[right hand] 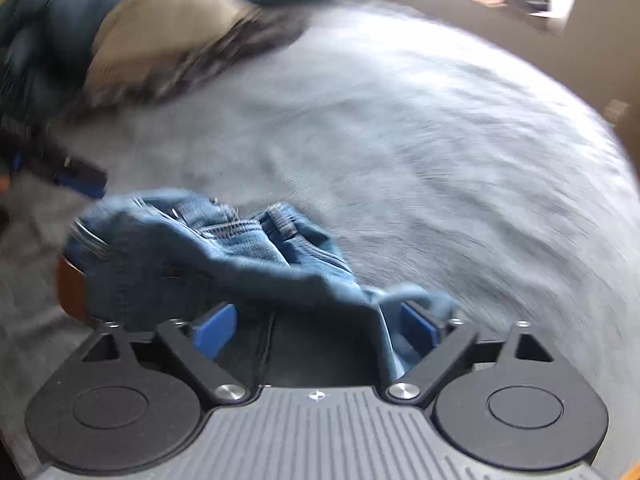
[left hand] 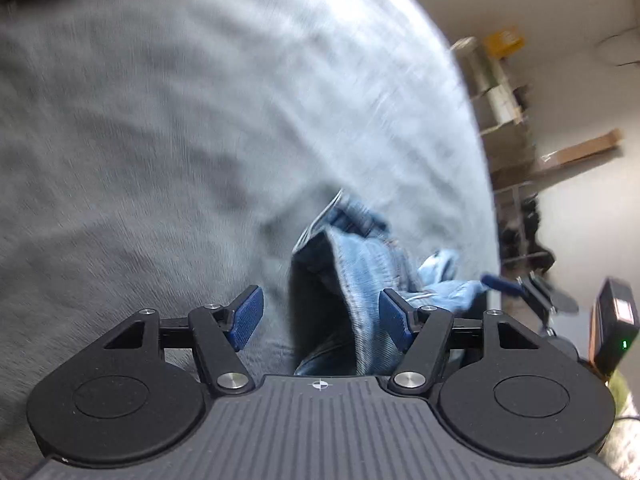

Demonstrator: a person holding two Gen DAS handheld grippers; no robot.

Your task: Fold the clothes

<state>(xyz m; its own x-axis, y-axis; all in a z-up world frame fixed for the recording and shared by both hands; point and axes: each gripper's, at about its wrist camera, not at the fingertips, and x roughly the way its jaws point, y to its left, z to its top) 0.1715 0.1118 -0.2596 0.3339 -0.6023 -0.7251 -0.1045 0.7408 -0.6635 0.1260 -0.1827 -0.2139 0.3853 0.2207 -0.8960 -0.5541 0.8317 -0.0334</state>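
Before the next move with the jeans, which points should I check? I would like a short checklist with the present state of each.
1. Left gripper open: ok.
2. Right gripper open: ok.
3. Jeans free of the pads: cannot tell; denim lies between both pairs of jaws.
4. Jeans flat on the grey bedcover: not ok, bunched.
5. Pile of other clothes apart from the jeans: ok.
6. Sharp view: not ok, blurred.

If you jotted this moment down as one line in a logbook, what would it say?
task: fold clothes | left tool: open | right tool: open | jeans: crumpled on grey cover, denim between both tools | views: blurred
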